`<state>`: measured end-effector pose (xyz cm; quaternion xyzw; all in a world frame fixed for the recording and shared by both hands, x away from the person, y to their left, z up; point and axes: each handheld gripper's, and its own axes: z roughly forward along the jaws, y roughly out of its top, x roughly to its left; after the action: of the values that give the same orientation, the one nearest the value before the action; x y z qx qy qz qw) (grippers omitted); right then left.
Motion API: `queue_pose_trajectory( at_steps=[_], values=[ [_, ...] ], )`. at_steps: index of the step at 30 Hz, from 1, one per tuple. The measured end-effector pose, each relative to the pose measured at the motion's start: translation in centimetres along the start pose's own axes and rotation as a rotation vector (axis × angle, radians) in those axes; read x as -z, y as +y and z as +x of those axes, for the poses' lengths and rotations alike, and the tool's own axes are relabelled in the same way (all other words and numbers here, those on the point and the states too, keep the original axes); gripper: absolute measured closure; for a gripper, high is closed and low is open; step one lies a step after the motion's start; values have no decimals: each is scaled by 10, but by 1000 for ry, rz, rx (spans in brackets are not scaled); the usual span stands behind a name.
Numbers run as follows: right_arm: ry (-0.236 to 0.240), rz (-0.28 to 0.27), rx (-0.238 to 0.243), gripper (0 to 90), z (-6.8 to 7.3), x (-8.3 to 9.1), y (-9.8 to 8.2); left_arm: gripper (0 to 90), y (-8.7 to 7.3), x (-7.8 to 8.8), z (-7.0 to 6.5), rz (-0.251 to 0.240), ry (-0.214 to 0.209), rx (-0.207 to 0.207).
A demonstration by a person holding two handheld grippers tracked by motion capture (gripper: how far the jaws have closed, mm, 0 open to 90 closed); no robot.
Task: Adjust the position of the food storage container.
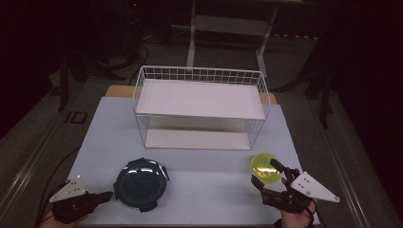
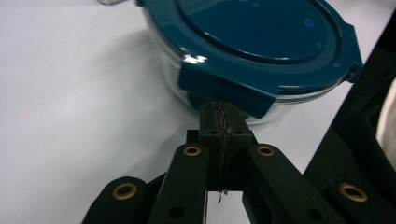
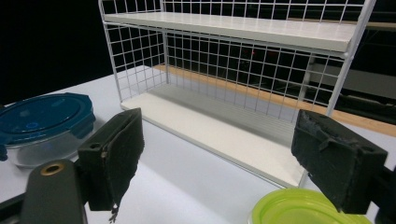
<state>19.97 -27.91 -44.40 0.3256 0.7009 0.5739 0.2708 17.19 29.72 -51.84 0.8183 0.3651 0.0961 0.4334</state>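
Observation:
A round glass container with a dark blue clip lid point(image 1: 141, 184) point(image 2: 261, 42) point(image 3: 39, 116) sits at the front left of the table. My left gripper point(image 1: 108, 194) point(image 2: 222, 119) lies low just left of it, jaws shut together with nothing between them, and its tips touch the container right under a lid clip point(image 2: 224, 88). A small container with a yellow-green lid point(image 1: 264, 167) point(image 3: 303, 207) stands front right. My right gripper point(image 1: 265, 172) point(image 3: 224, 154) hovers over its near side, open wide, with the lid low between the jaws and untouched.
A white wire rack point(image 1: 199, 74) point(image 3: 233, 28) with an upper and a lower white shelf stands mid-table, behind both containers. The pale tabletop point(image 1: 209, 190) runs between the two containers. Dark floor and table legs lie beyond.

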Motion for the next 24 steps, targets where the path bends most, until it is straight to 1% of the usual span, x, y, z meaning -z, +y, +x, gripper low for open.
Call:
queue_pose_trajectory(
  at_steps=[1,2,3,8,10,18,21,24],
  values=[
    [1,0,-5,167,0,0,0,884,0,-1,0,4,10,-2],
    [3,-1,-5,168,0,0,0,884,1,-1,1,4,8,4],
    [3,0,-5,167,0,0,0,884,1,0,1,-7,-1,14],
    [5,4,0,168,1,-1,0,885,4,-1,0,7,12,1],
    [5,4,0,169,1,0,0,885,5,-3,0,7,1,7],
    [8,6,2,171,1,-1,0,885,16,-15,-2,17,-17,-14],
    [6,6,4,175,1,-1,0,885,20,-20,-2,20,-17,-24],
    [8,4,2,175,0,-1,0,886,24,-25,-1,17,-32,-19]
  ],
)
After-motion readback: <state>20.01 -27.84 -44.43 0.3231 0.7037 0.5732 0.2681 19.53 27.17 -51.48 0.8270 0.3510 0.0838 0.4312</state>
